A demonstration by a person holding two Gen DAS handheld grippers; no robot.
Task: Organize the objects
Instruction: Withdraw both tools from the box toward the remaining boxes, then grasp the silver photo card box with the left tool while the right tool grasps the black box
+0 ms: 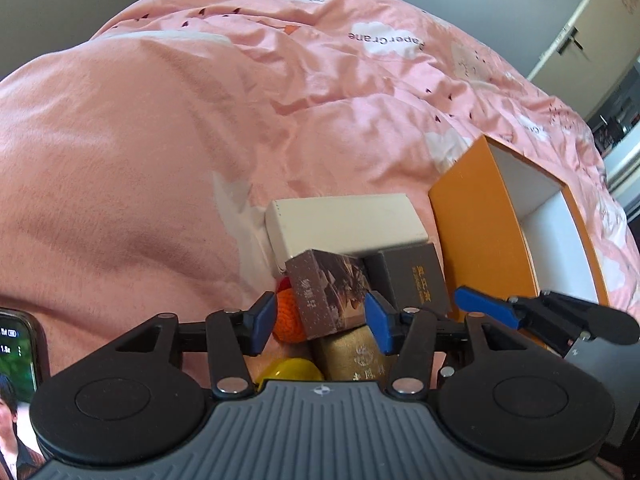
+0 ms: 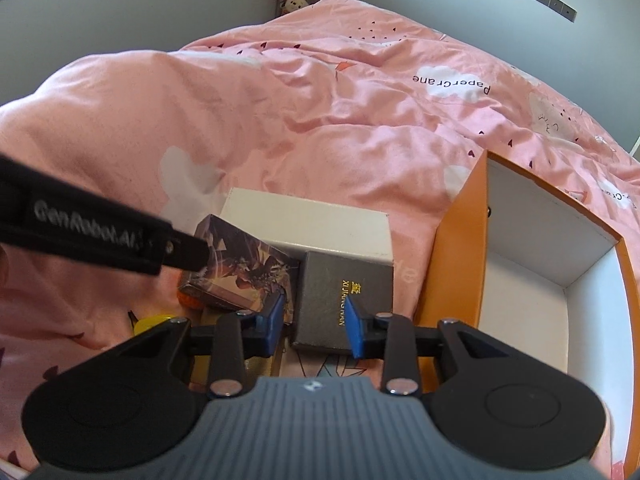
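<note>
Straddling the patterned box (image 1: 328, 296) with the left gripper (image 1: 320, 322), released, pads not pressing its sides. Just right, hovering over the dark grey box (image 2: 344, 296) with the right gripper (image 2: 315, 324), half-closed, clamping nothing. Far right, the orange box (image 2: 460, 260), open. Could topple the leaning pile on the soft duvet (image 2: 280, 120) if clamped off-centre; could knock the neighbouring gripper, working this close.

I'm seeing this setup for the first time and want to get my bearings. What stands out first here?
The rumpled pink duvet fills both views. On it, to the right, an open orange box with a white inside stands empty. Beside it is a huddle of small boxes: a white box at the back, a picture-printed box between the left gripper's blue fingers, and a dark grey box at the right gripper.
</note>
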